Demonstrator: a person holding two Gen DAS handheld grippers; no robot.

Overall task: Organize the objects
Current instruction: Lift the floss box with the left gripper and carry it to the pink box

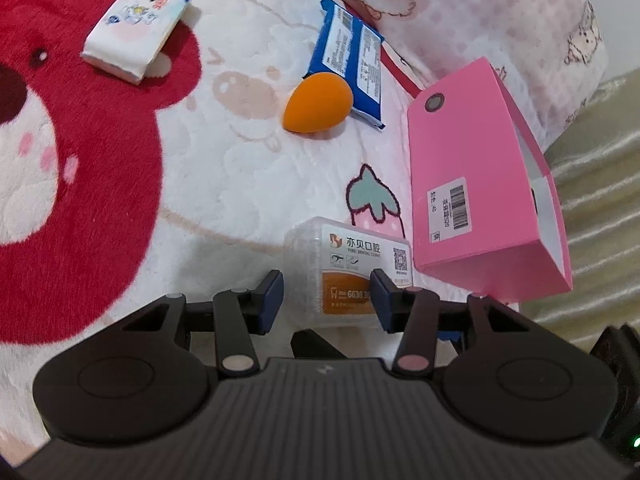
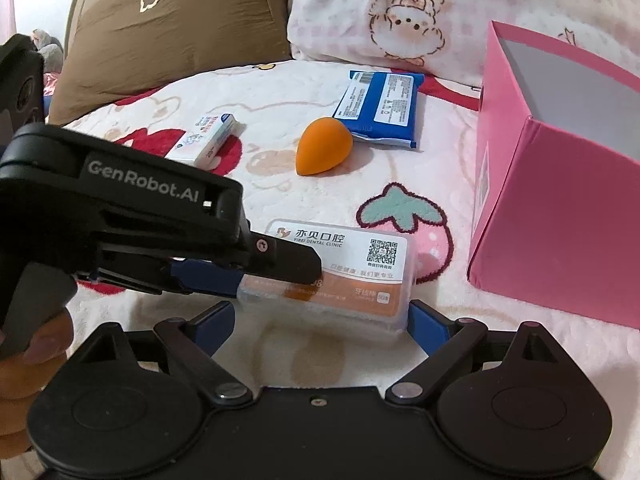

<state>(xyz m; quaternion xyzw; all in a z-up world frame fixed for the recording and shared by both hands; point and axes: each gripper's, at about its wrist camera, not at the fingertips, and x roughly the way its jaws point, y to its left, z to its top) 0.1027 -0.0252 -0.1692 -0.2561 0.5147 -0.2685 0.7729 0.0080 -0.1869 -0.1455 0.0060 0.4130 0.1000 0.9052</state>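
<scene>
**Both grippers close in on the floss-pick box**

Plush bedding sets the stage: a cream blanket (image 1: 224, 184) printed with a big red bear and a strawberry, pillows piled behind. Front and centre lies the clear floss-pick box (image 1: 348, 270), flat on the blanket just beside the open pink box (image 1: 472, 184). The left gripper (image 1: 326, 300) has its blue pads on either side of the case; from its own camera they look spread, with a gap showing on the left side, so it is released, not clenched. Over on the right wrist view, the right gripper (image 2: 320, 322) sits wide apart too, its fingers flanking the case's near edge without squeezing. Further back, an orange makeup sponge (image 2: 323, 146) touches a blue wipes packet (image 2: 380, 110), and a tissue pack (image 1: 138, 30) rests well apart on the bear.
</scene>
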